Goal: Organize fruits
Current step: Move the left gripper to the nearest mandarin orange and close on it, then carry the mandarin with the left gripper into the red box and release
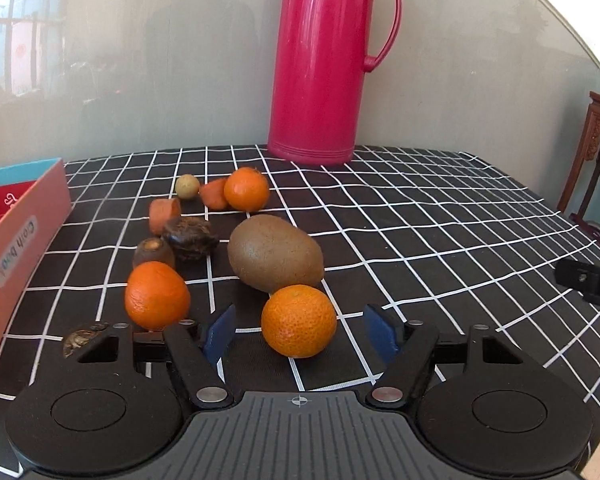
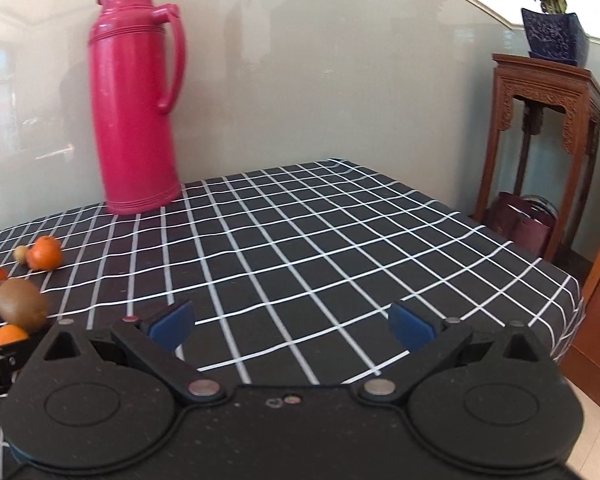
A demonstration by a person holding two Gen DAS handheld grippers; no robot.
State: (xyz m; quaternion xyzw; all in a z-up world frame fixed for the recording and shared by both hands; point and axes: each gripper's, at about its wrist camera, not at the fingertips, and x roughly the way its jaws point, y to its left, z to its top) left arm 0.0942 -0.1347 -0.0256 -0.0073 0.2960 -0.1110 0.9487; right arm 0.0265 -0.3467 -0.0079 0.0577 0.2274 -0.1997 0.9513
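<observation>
Between the spread blue pads of the left hand-held gripper (image 1: 299,330), released and grasping nothing: nearest mandarin (image 1: 299,321), resting on the tabletop (image 1: 440,216), flanked by both pads yet touched by neither. Probably light, firm under a slightly slack, pebbled skin; best taken across the widest girth with a gentle squeeze, since round and apt to roll away. Just behind it, touching or nearly so: one large kiwi (image 1: 275,254), heavier, fuzzy enough to grip well, soft enough to bruise; best held across the short axis. Off to the gripper's left: second mandarin (image 1: 157,295), and beside the left finger a dark wrinkled lump (image 1: 85,337), half hidden. Further ahead on that side: small brown fruit (image 1: 153,253), dark shrivelled piece (image 1: 190,238), two orange carrot-like chunks (image 1: 164,213), a pale green ball (image 1: 187,186) and a third mandarin (image 1: 246,189). Count: three mandarins, one large kiwi, two orange chunks, two dark wrinkled pieces, one small brown fruit, one small green ball. At far left, an open red box (image 1: 24,216); at the back, against the wall, one pink thermos (image 1: 320,60).

Over bare checked cloth, well right of the fruit: right hand-held gripper (image 2: 292,326), likewise released and carrying nothing.
</observation>
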